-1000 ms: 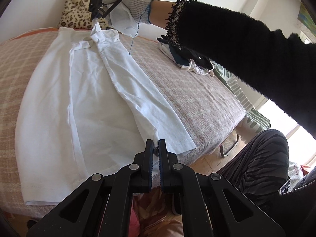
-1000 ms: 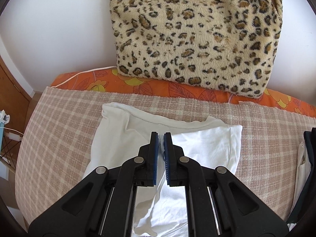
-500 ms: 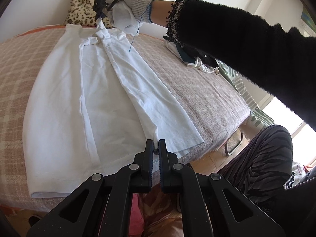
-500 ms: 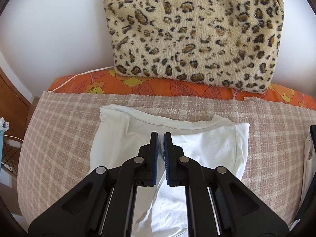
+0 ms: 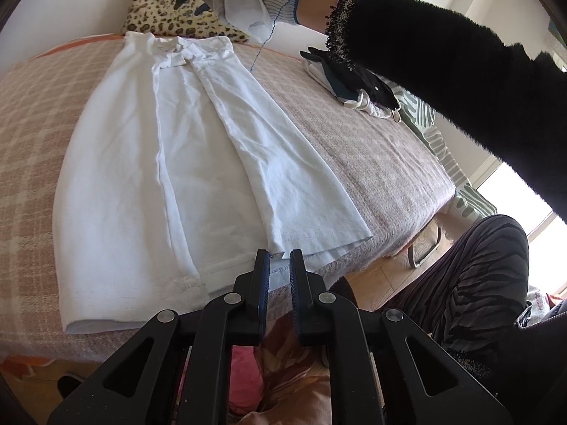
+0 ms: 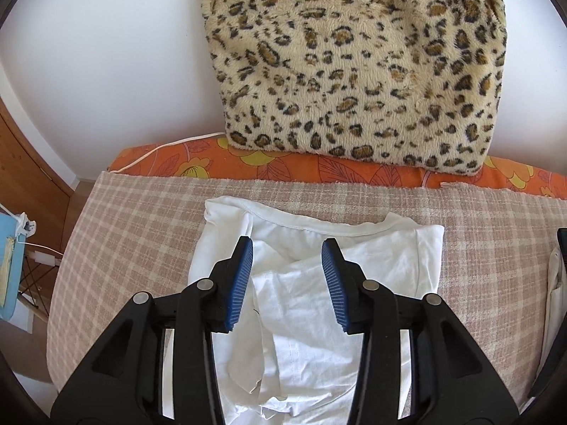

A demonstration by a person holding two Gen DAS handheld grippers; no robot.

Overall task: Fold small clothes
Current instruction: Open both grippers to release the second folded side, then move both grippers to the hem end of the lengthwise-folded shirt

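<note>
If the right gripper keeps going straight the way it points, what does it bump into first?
Probably the white shirt on the bed: the right gripper, jaws opening with nothing between them, points down at its collar end.

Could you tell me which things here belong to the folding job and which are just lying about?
Job:
- white shirt
- left hand-held gripper, opening
- right hand-held gripper, opening

Lying about:
- leopard-print cushion
- dark clothes pile
- orange floral sheet

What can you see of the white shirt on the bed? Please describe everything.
The white shirt looks like soft cotton. It lies flat along the checked bed cover, with its ribbed collar toward the leopard cushion. One side is folded over the middle; the stitched hem reaches the near edge. Neither hand-held gripper holds it.
</note>
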